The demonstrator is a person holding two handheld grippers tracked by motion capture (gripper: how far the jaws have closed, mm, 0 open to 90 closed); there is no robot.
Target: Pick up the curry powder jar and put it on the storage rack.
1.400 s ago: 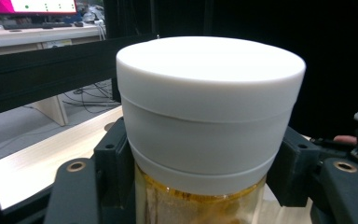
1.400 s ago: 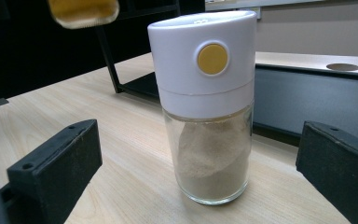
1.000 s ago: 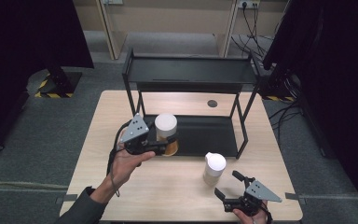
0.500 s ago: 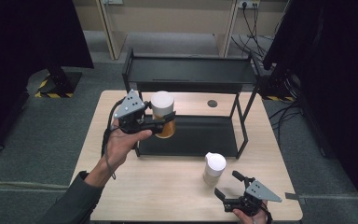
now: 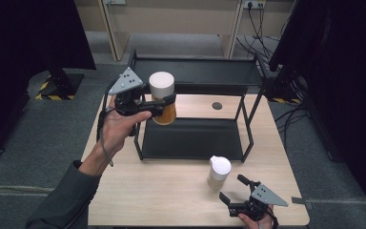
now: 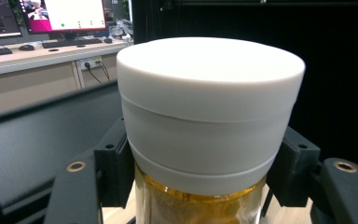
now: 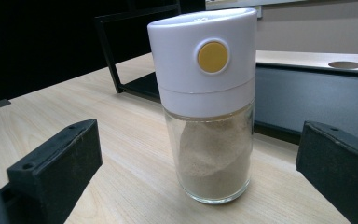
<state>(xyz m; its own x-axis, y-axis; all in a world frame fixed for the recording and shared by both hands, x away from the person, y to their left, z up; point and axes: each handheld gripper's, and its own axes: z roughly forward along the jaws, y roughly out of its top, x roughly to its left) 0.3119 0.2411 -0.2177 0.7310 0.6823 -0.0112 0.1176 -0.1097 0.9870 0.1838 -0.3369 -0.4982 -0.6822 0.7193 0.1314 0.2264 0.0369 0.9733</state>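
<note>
My left gripper is shut on a glass jar of orange-yellow powder with a wide white lid, held in the air at the left end of the black two-tier rack. In the left gripper view the jaws clamp the jar just below its lid. A second jar with pale powder, white cap and a yellow dot, stands upright on the table, also seen as the pale jar from above. My right gripper sits open just in front of it, jaws wide on either side.
The rack's lower tray lies on the wooden table, its upper shelf raised on thin posts. A round cable hole is in the tabletop behind the rack. Dark curtains and grey floor surround the table.
My left gripper has lifted the orange jar from table level beside the rack up to about the height of the upper shelf. The right gripper and the pale jar have stayed put.
</note>
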